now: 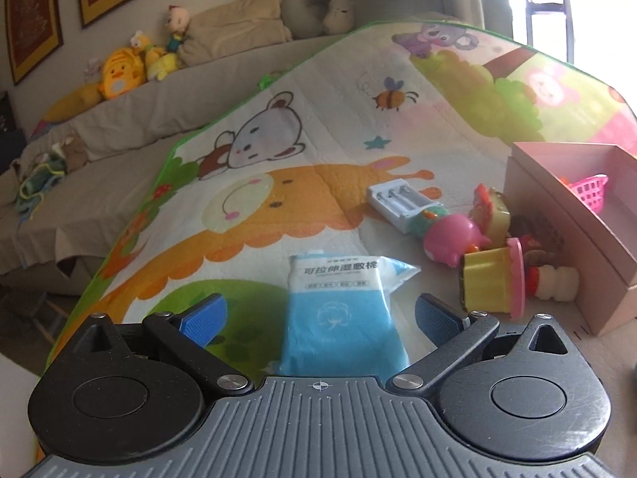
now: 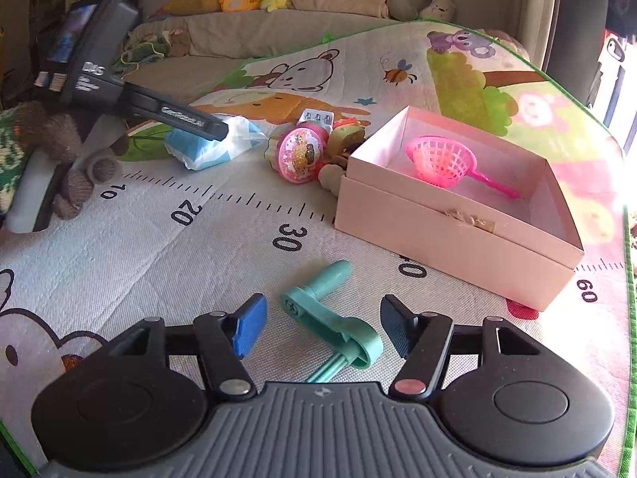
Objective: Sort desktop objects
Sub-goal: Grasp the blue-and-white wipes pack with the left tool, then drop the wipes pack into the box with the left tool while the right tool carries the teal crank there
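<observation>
My left gripper (image 1: 318, 320) is open, its blue pads on either side of a blue and white cotton-pad packet (image 1: 342, 310) lying on the mat. It also shows in the right wrist view (image 2: 215, 131) over the packet (image 2: 211, 147). My right gripper (image 2: 318, 326) is open around a teal crank-shaped tool (image 2: 334, 318) on the mat. A pink open box (image 2: 458, 215) holds a pink plastic basket scoop (image 2: 442, 161); the box also shows at the right of the left wrist view (image 1: 573, 219).
A pile of toys lies left of the box: a white battery charger (image 1: 398, 203), a pink round toy (image 1: 454, 239), a yellow and pink cup toy (image 1: 493, 283). The cartoon play mat (image 1: 278, 183) covers the surface; a sofa with plush toys (image 1: 123, 67) stands behind.
</observation>
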`<state>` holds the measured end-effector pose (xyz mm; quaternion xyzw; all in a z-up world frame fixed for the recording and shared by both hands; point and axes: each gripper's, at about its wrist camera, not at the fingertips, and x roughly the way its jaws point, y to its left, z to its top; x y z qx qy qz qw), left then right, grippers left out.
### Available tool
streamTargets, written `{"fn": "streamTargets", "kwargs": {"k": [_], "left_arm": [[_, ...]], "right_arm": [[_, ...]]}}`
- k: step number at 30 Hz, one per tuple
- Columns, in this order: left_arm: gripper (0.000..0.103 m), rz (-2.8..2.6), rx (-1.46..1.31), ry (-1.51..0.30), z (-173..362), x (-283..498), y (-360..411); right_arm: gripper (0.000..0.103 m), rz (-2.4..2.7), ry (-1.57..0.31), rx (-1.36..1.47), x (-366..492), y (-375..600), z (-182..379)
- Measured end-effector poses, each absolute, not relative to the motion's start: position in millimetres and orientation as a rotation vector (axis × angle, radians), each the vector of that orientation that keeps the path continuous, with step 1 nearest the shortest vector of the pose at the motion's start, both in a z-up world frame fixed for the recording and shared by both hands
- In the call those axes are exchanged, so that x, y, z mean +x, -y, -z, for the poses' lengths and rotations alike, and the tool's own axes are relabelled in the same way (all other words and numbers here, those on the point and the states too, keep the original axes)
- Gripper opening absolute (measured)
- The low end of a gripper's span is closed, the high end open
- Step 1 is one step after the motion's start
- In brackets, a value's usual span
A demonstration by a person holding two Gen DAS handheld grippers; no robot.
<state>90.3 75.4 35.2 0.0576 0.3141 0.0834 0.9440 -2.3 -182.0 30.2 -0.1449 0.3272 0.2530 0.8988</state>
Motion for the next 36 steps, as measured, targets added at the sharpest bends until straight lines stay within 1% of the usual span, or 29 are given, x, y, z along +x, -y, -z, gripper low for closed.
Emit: {"fn": "streamTargets", "kwargs": {"k": [1,3,4,5,8,13,17,18,20,21,23,25,26,27,29,32,33,34,35,36], "left_arm": [[0.102,-0.17,0.113,-0.648,-32,95,-78],[0.09,-0.165,0.105,-0.669,-28,98,-82],[0.077,-0.154,0.097,-0.687,-26,99,-85],[0.068,-0.141,0.08,-0.703,-24,98,-87],[0.059,-0.123,0.053,-0.715,-19,87,-91],[0.058,0.016,0.003,-0.729,-27,45,-79],[0.061,0.169,-0.03,-0.731,-35,11,-63],[0.063,0.188,-0.038,-0.729,-36,6,-60],[0.072,0.194,-0.037,-0.714,-40,-1,-57],[0.075,0.193,-0.034,-0.706,-41,-4,-55],[0.083,0.188,-0.025,-0.691,-43,-7,-54],[0.086,0.181,-0.016,-0.685,-43,-7,-52],[0.086,0.179,-0.013,-0.687,-43,-6,-51],[0.086,0.176,-0.011,-0.689,-42,-4,-50],[0.086,0.164,0.007,-0.689,-40,2,-47],[0.086,0.138,0.051,-0.695,-34,13,-45],[0.085,0.13,0.062,-0.703,-32,17,-44],[0.081,0.121,0.075,-0.714,-30,20,-43],[0.075,0.116,0.088,-0.72,-27,22,-41],[0.072,0.12,0.099,-0.72,-25,21,-40]], "right_arm": [[0.067,-0.524,-0.669,-0.301,-4,184,-32],[0.071,-0.516,-0.661,-0.301,-7,189,-34],[0.071,-0.513,-0.662,-0.301,-6,191,-34],[0.071,-0.509,-0.668,-0.302,-6,194,-33],[0.071,-0.49,-0.685,-0.305,-1,197,-29],[0.071,-0.504,-0.731,-0.262,7,200,-26],[0.071,-0.668,-0.797,-0.192,-4,192,-24],[0.071,-0.72,-0.797,-0.184,-9,189,-26],[0.071,-0.747,-0.762,-0.21,-17,184,-31],[0.071,-0.727,-0.736,-0.238,-20,179,-34],[0.071,-0.672,-0.731,-0.25,-16,175,-36],[0.07,-0.616,-0.764,-0.227,-3,172,-34],[0.062,-0.6,-0.78,-0.215,3,171,-32],[0.047,-0.588,-0.802,-0.2,10,170,-29],[0.037,-0.571,-0.83,-0.178,19,167,-23],[0.027,-0.55,-0.826,-0.197,24,161,-20],[0.02,-0.552,-0.828,-0.202,24,160,-20],[0.015,-0.561,-0.833,-0.207,24,160,-20],[0.011,-0.562,-0.834,-0.212,23,160,-21],[0.011,-0.559,-0.83,-0.221,21,161,-22]]}}
